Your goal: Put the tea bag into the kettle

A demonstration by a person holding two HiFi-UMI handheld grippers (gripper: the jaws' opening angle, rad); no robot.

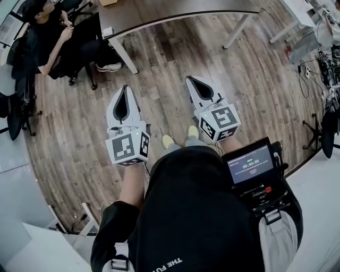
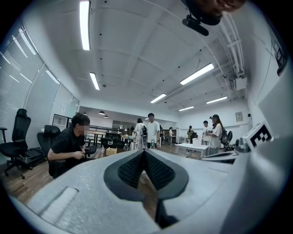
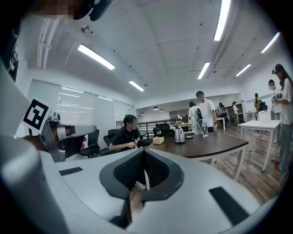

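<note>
A steel kettle stands on the dark brown table, far ahead in the right gripper view. No tea bag shows in any view. In the head view my left gripper and right gripper are held side by side over the wooden floor, short of the table. The left gripper has its black pads closed tip to tip with nothing between them. The right gripper is shut and empty too, and points roughly at the table.
A person in black sits on an office chair at the table's left end. A cardboard box and a water bottle share the table. White tables, standing people and floor cables lie to the right.
</note>
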